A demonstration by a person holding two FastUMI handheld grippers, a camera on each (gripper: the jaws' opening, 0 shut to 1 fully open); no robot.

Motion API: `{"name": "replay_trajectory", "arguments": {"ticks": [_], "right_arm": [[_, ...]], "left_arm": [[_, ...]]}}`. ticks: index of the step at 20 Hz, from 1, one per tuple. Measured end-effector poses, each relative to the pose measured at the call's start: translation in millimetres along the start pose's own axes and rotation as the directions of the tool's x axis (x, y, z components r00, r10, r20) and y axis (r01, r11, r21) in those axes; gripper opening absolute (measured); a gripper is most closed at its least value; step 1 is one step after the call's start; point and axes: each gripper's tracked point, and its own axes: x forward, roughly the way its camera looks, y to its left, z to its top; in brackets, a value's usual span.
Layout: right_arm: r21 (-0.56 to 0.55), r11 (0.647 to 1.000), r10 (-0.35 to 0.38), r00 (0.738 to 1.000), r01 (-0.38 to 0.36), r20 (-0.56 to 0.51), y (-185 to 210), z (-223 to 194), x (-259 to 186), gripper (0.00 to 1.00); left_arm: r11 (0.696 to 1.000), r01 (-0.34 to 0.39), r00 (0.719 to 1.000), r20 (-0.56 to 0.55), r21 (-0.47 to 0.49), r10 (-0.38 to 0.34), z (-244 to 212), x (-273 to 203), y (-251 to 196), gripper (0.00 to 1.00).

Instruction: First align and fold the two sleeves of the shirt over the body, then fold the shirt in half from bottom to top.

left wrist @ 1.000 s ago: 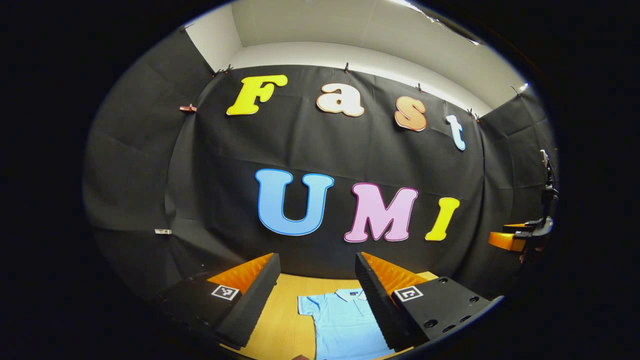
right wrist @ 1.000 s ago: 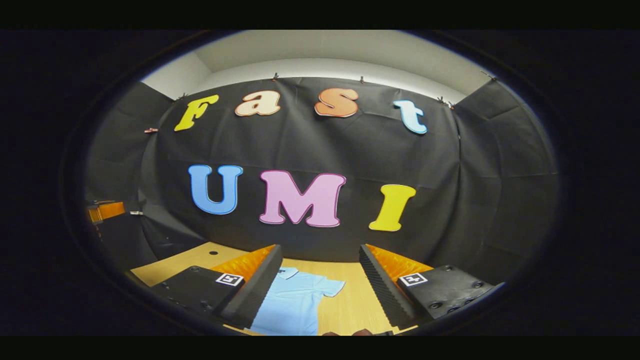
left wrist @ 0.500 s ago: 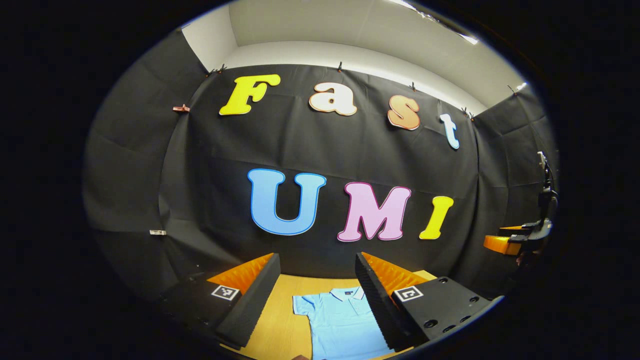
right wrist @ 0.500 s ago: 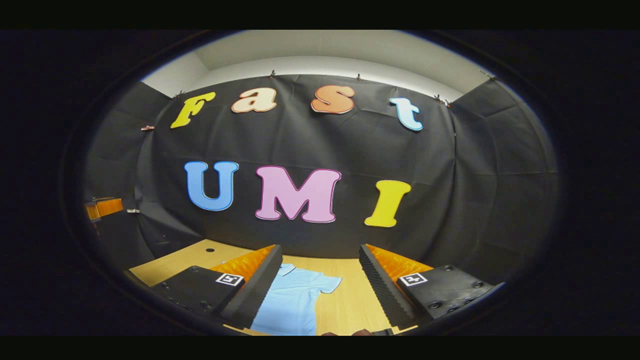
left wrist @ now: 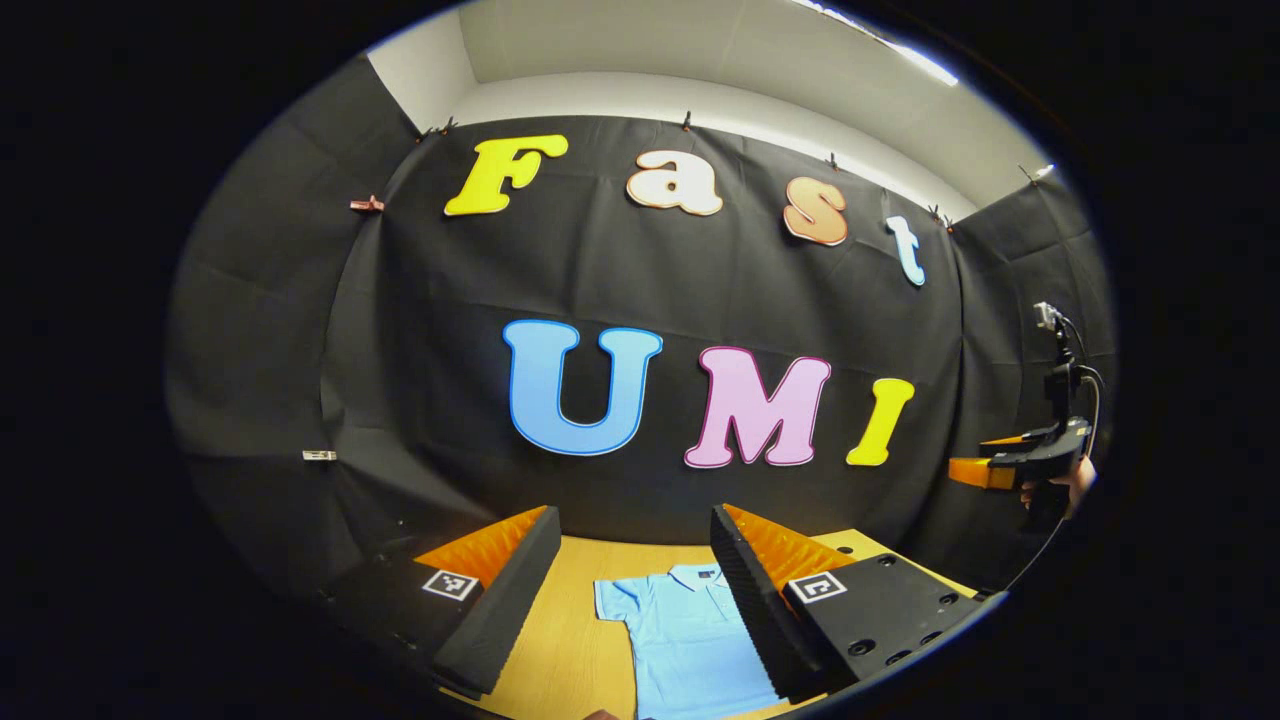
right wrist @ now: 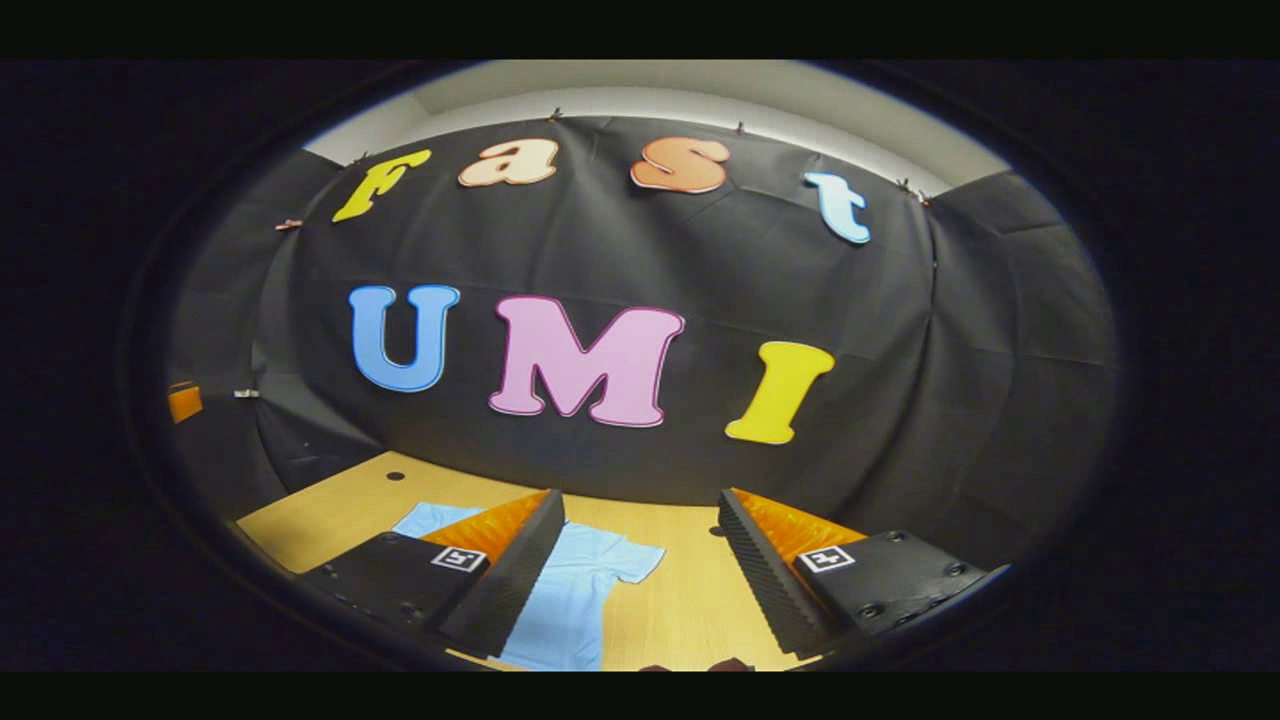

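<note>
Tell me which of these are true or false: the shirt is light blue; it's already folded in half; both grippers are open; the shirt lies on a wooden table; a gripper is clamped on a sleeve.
1. The shirt is light blue. True.
2. It is folded in half. False: it lies spread flat, sleeves out.
3. The left gripper and right gripper are open. True.
4. The shirt lies on a wooden table. True.
5. A gripper is clamped on a sleeve. False: both hover above, holding nothing.

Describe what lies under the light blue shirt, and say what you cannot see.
The shirt lies flat on a wooden table, sleeves spread, unfolded. The wood directly beneath it is covered; each view's own gripper fingers hide part of the shirt.
</note>
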Motion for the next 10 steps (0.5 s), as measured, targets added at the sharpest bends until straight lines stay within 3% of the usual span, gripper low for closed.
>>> {"name": "replay_trajectory", "arguments": {"ticks": [4, 7, 10], "right_arm": [[-0.006, 0.999, 0.053, 0.998, -0.054, -0.038, -2, -15, 70, 0.97], [0.016, 0.996, 0.089, 0.984, -0.087, -0.157, -6, -74, 140, 0.97], [0.032, 0.989, 0.150, 0.949, -0.147, -0.277, -6, -144, 204, 0.96]], "left_arm": [[0.999, -0.037, 0.999, -0.015, 0.021, 0.037, -5, 18, 3, 0.97], [0.996, -0.085, 0.995, -0.044, 0.031, 0.086, -12, 37, -1, 0.97], [0.992, -0.120, 0.991, -0.052, 0.044, 0.123, -14, 61, -13, 0.97]]}}
